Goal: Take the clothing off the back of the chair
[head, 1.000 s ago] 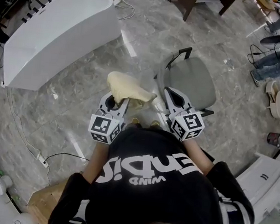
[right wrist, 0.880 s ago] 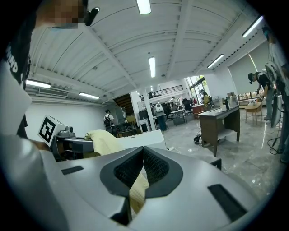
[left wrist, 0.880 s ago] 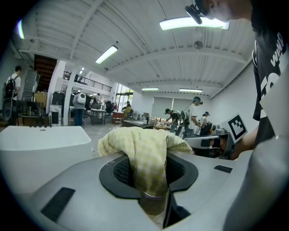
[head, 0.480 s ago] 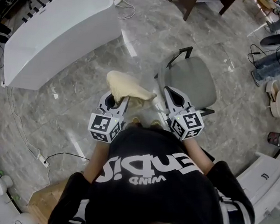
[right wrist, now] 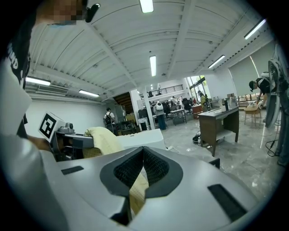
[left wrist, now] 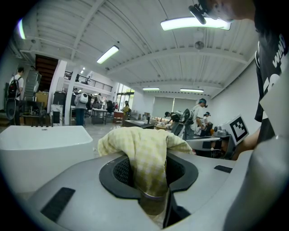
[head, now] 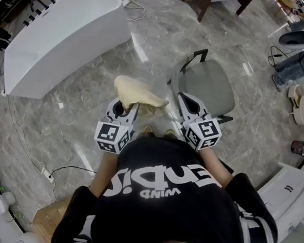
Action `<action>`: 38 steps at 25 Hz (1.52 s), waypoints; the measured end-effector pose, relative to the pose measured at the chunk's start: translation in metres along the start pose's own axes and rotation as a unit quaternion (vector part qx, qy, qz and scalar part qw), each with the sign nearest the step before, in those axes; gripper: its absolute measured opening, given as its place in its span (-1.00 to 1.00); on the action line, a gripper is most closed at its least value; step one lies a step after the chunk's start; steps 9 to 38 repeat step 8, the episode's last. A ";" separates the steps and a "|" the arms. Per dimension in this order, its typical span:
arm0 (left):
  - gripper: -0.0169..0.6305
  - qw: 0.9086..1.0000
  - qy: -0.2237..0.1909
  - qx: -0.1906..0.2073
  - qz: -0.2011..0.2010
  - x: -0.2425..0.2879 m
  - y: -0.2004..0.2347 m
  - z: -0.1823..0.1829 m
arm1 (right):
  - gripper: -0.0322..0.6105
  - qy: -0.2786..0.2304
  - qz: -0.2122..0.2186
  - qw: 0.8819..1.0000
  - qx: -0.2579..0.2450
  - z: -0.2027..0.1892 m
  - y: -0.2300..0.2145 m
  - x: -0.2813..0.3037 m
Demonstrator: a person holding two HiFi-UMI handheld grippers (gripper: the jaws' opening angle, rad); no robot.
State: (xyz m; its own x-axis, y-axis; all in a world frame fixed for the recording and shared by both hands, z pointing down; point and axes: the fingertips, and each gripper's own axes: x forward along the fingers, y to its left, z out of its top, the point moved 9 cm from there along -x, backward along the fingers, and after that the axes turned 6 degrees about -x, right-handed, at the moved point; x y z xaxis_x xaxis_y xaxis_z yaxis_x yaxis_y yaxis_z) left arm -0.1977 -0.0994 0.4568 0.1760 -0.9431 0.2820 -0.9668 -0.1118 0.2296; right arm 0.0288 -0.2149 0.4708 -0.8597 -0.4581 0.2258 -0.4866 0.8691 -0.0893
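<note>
1. Presently, in the head view, the yellow clothing (head: pixel 136 93) hangs above the floor just left of the grey chair (head: pixel 213 87), strung between both tools. Its bulk sits at the left gripper (head: pixel 127 109). A thinner tail reaches the right gripper (head: pixel 187 102), which is nearer the chair. The long axis runs side to side, claw to claw. I cannot tell whether the tail touches the chair's edge.
2. Left gripper view: the left gripper (left wrist: pixel 149 169) has its jaws narrowly parted and clamped on a thick fold of the clothing (left wrist: pixel 140 149), which mounds forward over the tips.
3. Right gripper view: the right gripper (right wrist: pixel 142 171) has its jaws all but closed, pinching a thin strip. The remaining clothing (right wrist: pixel 104 140) trails off to that claw's left.
4. Judgement: the garment appears clear of the backrest, and carrying it leftward, away from the chair, seems next.
</note>
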 end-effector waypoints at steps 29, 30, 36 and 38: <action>-0.55 1.000 0.003 0.002 0.001 -0.008 0.003 -0.001 | -0.86 0.001 0.000 1.000 -0.002 0.002 0.004 -0.001; -0.55 1.000 0.003 0.002 0.001 -0.008 0.003 -0.001 | -0.86 0.001 0.000 1.000 -0.002 0.002 0.004 -0.001; -0.55 1.000 0.003 0.002 0.001 -0.008 0.003 -0.001 | -0.86 0.001 0.000 1.000 -0.002 0.002 0.004 -0.001; -0.55 1.000 0.003 0.002 0.001 -0.008 0.003 -0.001 | -0.86 0.001 0.000 1.000 -0.002 0.002 0.004 -0.001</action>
